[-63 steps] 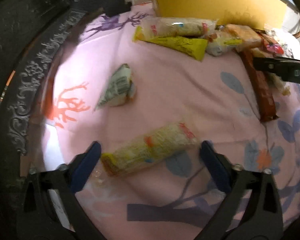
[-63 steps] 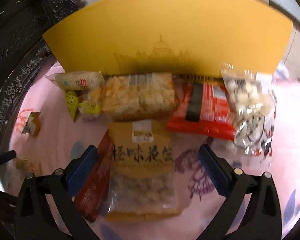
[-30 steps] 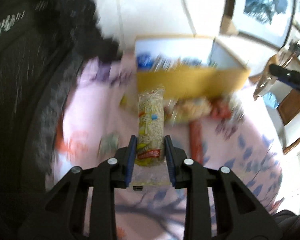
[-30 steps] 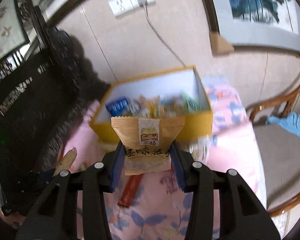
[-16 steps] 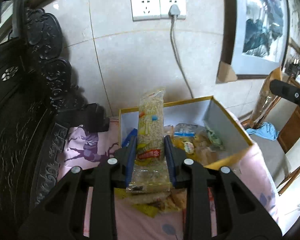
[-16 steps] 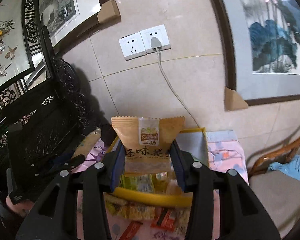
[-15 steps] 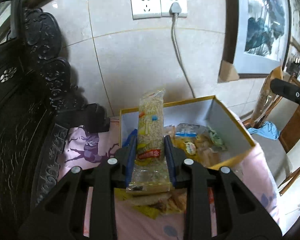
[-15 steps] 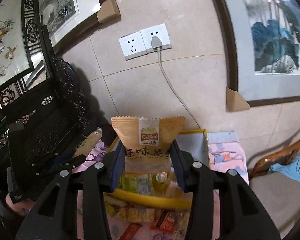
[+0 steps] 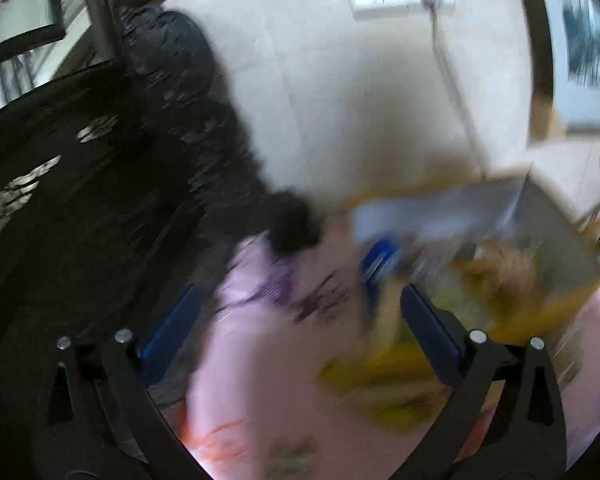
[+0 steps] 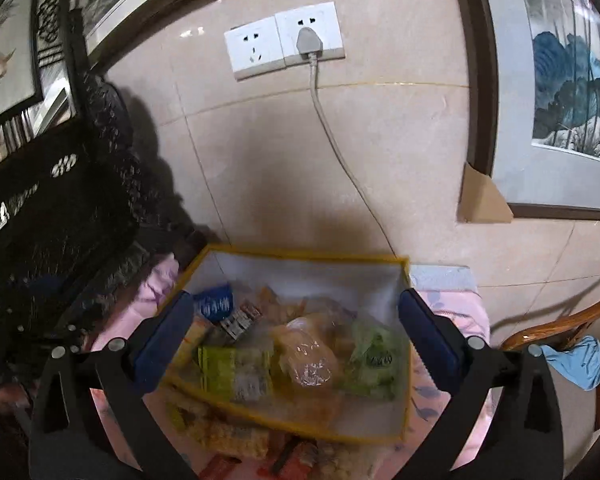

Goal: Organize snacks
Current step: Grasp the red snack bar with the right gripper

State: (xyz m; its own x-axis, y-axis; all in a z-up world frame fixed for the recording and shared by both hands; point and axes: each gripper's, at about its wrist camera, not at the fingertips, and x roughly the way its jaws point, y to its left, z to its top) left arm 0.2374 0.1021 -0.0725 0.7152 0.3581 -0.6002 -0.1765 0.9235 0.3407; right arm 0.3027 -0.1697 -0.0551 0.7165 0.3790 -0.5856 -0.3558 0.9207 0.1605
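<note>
The yellow-rimmed box (image 10: 400,432) sits on the pink-clothed surface (image 9: 268,364) below the wall socket (image 10: 286,40), filled with snack packets (image 10: 306,360). More packets (image 10: 228,436) lie just in front of the box. The right hand-held gripper (image 10: 292,332) hangs above the box, spread wide and holding nothing. The left hand-held gripper (image 9: 296,320), blurred, is likewise wide apart and empty, left of the box.

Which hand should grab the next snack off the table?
Probably the left gripper: it is open and low over the pink tablecloth, with yellow packets close by. The right gripper, also open, sits above the box.
</note>
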